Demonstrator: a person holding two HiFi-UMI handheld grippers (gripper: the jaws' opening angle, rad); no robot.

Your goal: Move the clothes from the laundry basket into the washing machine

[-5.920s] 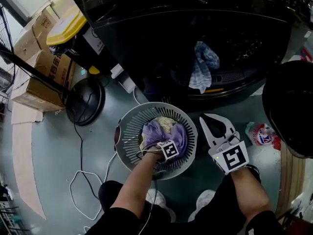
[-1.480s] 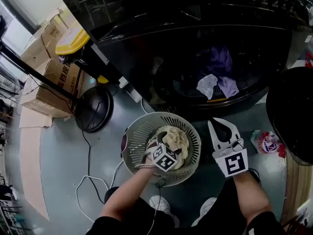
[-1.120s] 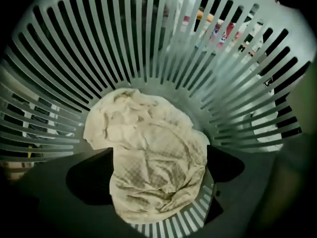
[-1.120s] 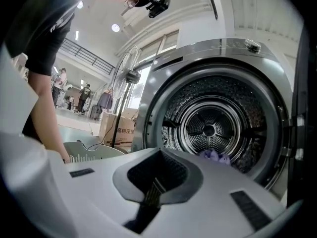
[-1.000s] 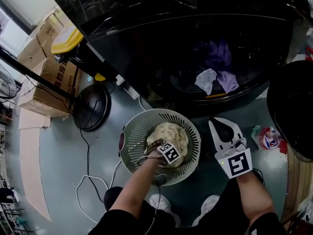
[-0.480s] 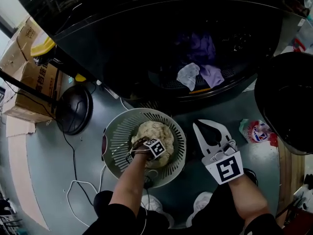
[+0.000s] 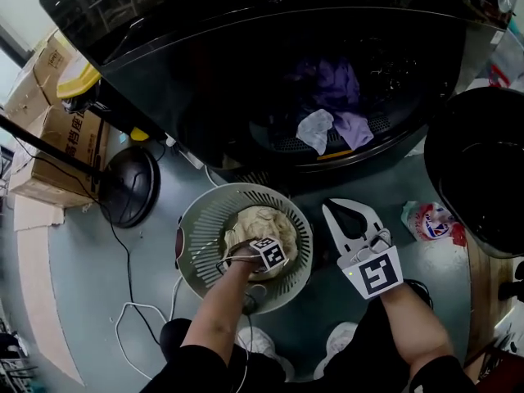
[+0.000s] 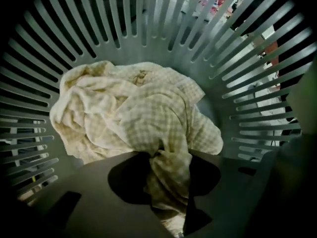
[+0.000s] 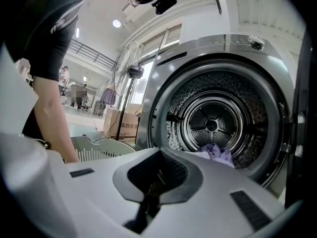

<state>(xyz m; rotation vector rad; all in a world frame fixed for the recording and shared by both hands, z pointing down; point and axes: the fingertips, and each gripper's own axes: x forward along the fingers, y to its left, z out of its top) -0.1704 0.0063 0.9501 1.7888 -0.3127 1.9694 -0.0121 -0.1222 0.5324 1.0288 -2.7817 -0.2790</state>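
Observation:
A round grey laundry basket (image 7: 196, 223) sits on the floor before the black washing machine (image 7: 246, 47). A crumpled yellow checked cloth (image 7: 255, 219) (image 8: 124, 113) lies in the basket (image 8: 148, 43). My left gripper (image 7: 248, 249) (image 8: 166, 157) points down into it; its jaws have just been closing and a fold of the cloth is pinched between them. Purple and white clothes (image 7: 336, 97) lie in the drum (image 9: 213, 123). My right gripper (image 7: 340, 213) (image 9: 156, 182) hovers shut and empty to the right of the basket, facing the drum.
The open round machine door (image 7: 483, 178) stands at the right, with a detergent pack (image 7: 431, 221) on the floor below it. A black fan base (image 7: 127, 187), cardboard boxes (image 7: 57, 129) and loose cables (image 7: 139, 322) lie left of the basket.
The purple cloth seen in the basket earlier now lies in the drum. My left gripper has sunk onto the yellow cloth and closed on it. The right gripper has barely moved.

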